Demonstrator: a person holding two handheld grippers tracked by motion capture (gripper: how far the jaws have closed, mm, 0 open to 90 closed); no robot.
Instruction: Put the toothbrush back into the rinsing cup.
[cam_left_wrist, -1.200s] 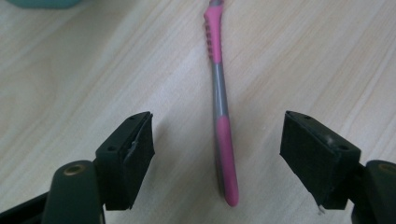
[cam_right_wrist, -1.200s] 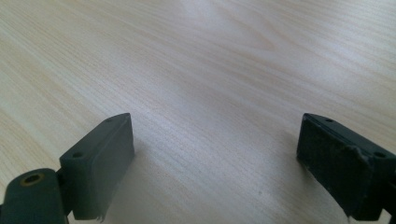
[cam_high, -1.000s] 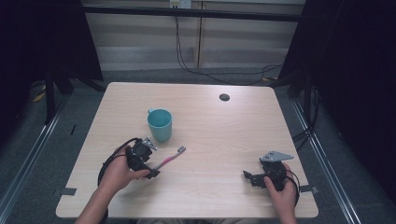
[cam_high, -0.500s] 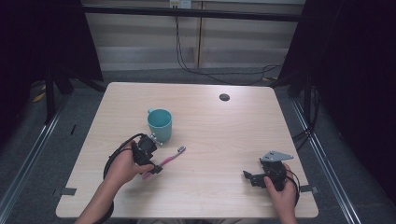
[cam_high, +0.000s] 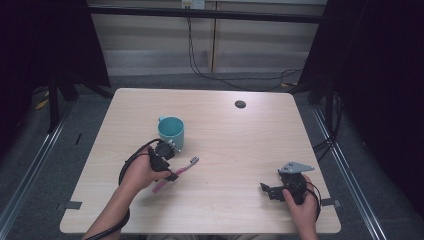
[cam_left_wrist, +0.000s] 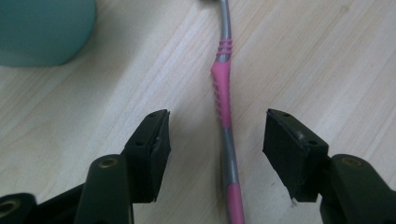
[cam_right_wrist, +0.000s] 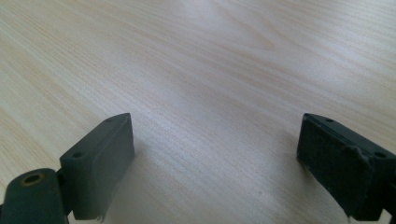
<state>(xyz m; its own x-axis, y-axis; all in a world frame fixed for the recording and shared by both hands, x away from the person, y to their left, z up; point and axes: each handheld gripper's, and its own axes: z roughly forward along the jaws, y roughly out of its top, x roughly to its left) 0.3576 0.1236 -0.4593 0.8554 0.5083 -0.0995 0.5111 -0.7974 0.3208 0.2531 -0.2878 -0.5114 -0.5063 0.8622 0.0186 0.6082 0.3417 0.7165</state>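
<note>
The toothbrush (cam_left_wrist: 223, 93) is located just left of centre in the high view, flat on the table (cam_high: 240, 145), below and right of the teal cup (cam_high: 171, 131). The left gripper (cam_left_wrist: 215, 140) is positioned astride the handle; its jaws have just been closing, but the pads are not yet in contact with it. The right gripper (cam_right_wrist: 215, 163) is held released at the lower right, nothing between its jaws. Grasping and lifting, probably toward the cup, are judged outstanding.

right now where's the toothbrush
In the high view the toothbrush lies flat on the table left of centre, just in front of the teal cup; its handle runs between the left gripper's open jaws.
</note>
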